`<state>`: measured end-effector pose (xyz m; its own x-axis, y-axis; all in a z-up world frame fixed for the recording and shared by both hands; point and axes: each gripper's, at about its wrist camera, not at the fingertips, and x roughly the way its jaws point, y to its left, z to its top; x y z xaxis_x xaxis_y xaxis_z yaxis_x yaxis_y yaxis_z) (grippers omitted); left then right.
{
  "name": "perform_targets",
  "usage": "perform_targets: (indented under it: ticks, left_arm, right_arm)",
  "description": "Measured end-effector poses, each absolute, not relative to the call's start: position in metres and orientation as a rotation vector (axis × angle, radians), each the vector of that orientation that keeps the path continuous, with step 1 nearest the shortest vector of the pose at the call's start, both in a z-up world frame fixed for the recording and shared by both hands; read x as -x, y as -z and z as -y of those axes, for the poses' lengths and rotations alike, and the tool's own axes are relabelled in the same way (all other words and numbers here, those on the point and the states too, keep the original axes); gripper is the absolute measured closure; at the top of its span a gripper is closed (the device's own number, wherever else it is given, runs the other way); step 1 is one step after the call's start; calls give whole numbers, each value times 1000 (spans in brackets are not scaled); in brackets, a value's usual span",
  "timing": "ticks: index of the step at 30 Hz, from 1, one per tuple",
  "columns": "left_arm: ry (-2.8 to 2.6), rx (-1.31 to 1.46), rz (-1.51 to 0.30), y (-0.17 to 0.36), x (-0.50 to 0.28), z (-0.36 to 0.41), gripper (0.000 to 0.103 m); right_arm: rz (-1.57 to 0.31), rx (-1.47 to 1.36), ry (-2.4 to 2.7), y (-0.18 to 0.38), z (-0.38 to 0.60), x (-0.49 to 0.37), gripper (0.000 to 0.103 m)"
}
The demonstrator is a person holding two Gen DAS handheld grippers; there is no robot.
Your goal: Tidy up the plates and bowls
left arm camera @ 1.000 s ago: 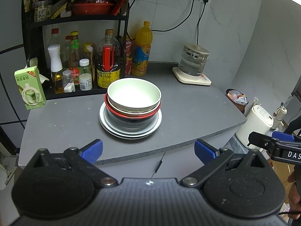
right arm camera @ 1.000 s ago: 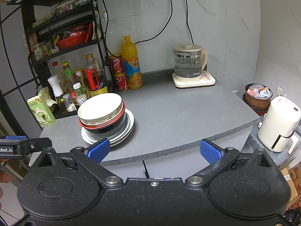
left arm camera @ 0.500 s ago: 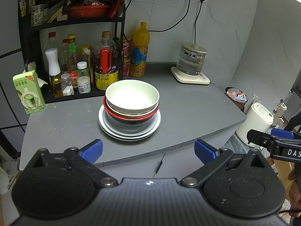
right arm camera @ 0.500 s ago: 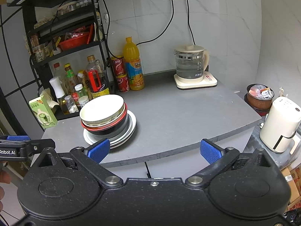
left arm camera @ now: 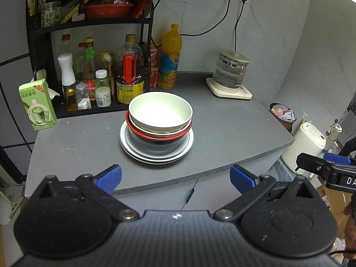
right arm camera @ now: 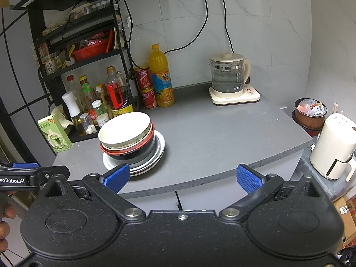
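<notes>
A stack stands on the grey counter [left arm camera: 222, 129]: a white bowl [left arm camera: 160, 112] on top, a red-rimmed black bowl [left arm camera: 160, 136] under it, and silver plates [left arm camera: 155, 156] at the bottom. The stack also shows in the right wrist view, with the white bowl [right arm camera: 124, 129] and the plates [right arm camera: 155, 153]. My left gripper [left arm camera: 175, 178] is open and empty, in front of the counter edge, short of the stack. My right gripper [right arm camera: 182, 178] is open and empty, in front of the counter, right of the stack.
A black rack [left arm camera: 89, 24] with bottles and a red basin stands behind the stack. A green carton [left arm camera: 37, 104], an orange juice bottle [left arm camera: 170, 57] and a glass kettle [left arm camera: 231, 73] stand on the counter. A white appliance [right arm camera: 333, 146] and a bin [right arm camera: 310, 113] stand right of the counter.
Both grippers have drifted slightly; the stack sits a little higher in both views. Nothing was taken hold of or moved.
</notes>
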<state>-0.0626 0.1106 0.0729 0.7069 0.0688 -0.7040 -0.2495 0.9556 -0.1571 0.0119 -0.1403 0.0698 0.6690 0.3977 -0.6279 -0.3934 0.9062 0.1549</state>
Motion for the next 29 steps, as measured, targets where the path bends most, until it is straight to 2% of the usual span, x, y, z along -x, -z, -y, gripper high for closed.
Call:
perform_targets:
  ticks: [29]
  left_arm:
    - [-175, 263, -795, -67, 51, -124, 0]
  right_arm:
    - [-732, -10, -438, -68, 138, -22, 0]
